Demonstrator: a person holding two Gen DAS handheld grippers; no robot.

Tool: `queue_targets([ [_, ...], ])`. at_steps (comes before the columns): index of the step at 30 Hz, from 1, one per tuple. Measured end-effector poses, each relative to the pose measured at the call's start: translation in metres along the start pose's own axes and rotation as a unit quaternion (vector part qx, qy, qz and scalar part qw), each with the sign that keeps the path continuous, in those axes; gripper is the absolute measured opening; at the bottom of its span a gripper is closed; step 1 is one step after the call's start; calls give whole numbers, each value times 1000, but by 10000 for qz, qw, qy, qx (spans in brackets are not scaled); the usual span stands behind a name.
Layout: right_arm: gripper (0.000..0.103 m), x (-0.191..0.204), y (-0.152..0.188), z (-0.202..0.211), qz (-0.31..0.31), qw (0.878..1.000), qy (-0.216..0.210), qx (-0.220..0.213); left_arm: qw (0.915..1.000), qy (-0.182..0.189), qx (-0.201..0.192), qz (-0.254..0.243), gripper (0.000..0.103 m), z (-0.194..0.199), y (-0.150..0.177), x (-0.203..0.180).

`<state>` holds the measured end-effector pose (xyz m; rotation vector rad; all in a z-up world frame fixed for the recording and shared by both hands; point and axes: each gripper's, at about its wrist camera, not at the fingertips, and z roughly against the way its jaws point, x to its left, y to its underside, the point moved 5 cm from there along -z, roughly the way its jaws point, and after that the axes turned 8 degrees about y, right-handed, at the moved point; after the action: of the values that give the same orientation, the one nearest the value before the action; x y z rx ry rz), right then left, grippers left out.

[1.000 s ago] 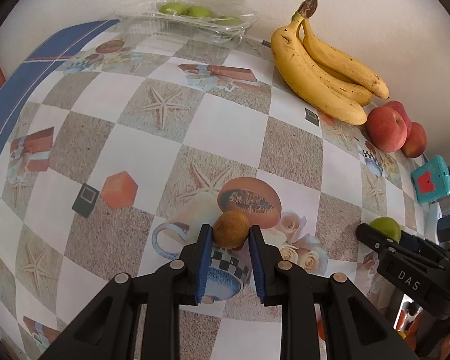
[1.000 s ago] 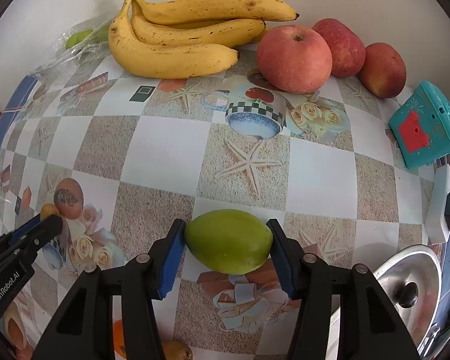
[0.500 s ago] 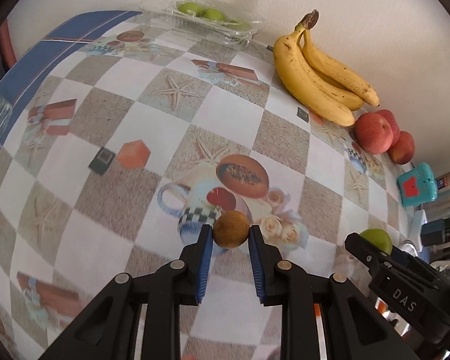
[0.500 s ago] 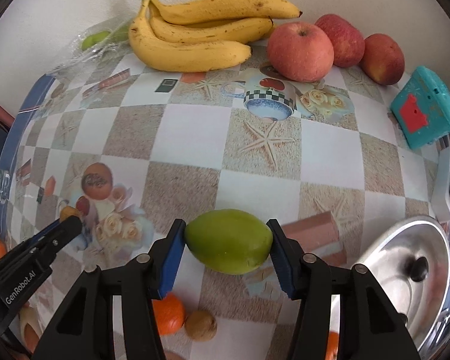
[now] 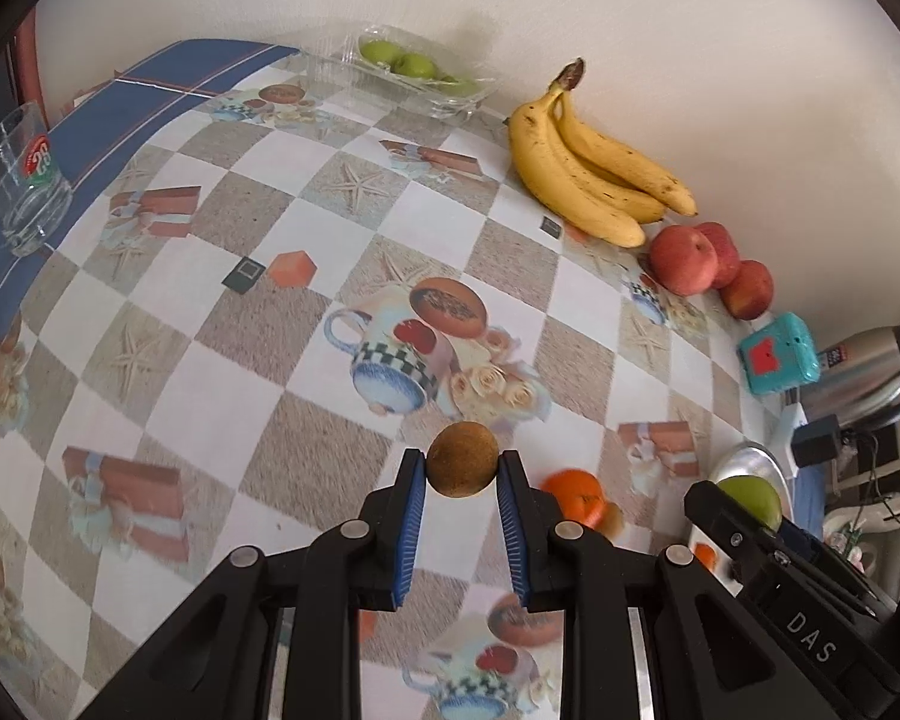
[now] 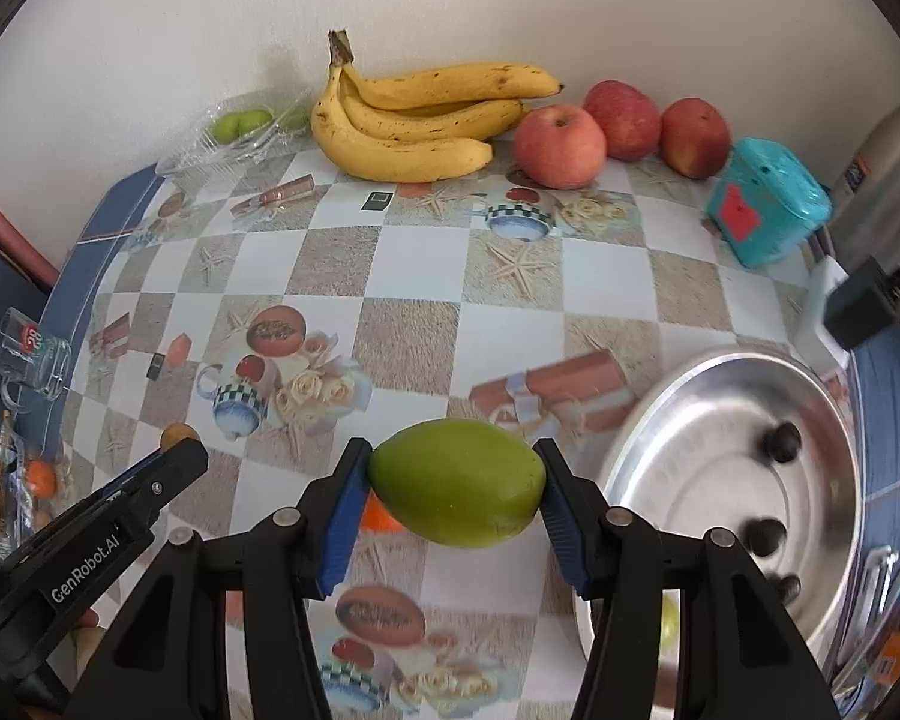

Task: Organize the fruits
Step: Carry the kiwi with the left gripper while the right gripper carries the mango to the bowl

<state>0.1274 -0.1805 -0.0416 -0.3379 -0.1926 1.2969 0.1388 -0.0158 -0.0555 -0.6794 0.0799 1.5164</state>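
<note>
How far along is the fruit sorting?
Done, apparently: bananas and apples grouped along the wall. In hand: left tongs clamp a brown fruit; right tongs clamp a green fruit. Left: placing both, plus the loose orange.

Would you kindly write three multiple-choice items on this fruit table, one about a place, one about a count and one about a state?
1. Where do the bananas lie?
A. inside the metal lid
B. by the wall, next to the red apples
C. on the blue cloth edge

2. How many red apples stand by the wall?
A. one
B. three
C. five

3. What do the right tongs hold?
A. nothing, open
B. a banana
C. the green fruit

Answers: 1 B, the bunch lies against the wall with an apple right beside it. 2 B, three red apples show in a row in the right wrist view. 3 C, both blue pads press the green fruit's ends, while the left tongs clamp a small brown fruit.
</note>
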Motion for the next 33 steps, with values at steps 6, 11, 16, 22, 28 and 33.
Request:
queue_targets([
  [6,56,-12,20,14,-84,9998,172,-48,9999,92,39,-113,26,5,12,-13],
  [11,56,-31,34,18,-352,9994,13,-29,9994,-58,-9,-331,26,8,17,-24],
  [16,56,-56,38,19,-504,9985,222,-50,9989,-19,-8,-468,26,7,23,-40],
  [22,56,-86,42,15,-624,9973,395,-3,9973,20,38,-726,26,0,34,-70],
  [28,56,-124,52,5,-735,9956,588,31,9939,163,246,-1061,26,-18,53,-105],
  [33,56,-158,60,2,-1108,9922,570,42,9900,322,355,-1324,26,-28,66,-129],
])
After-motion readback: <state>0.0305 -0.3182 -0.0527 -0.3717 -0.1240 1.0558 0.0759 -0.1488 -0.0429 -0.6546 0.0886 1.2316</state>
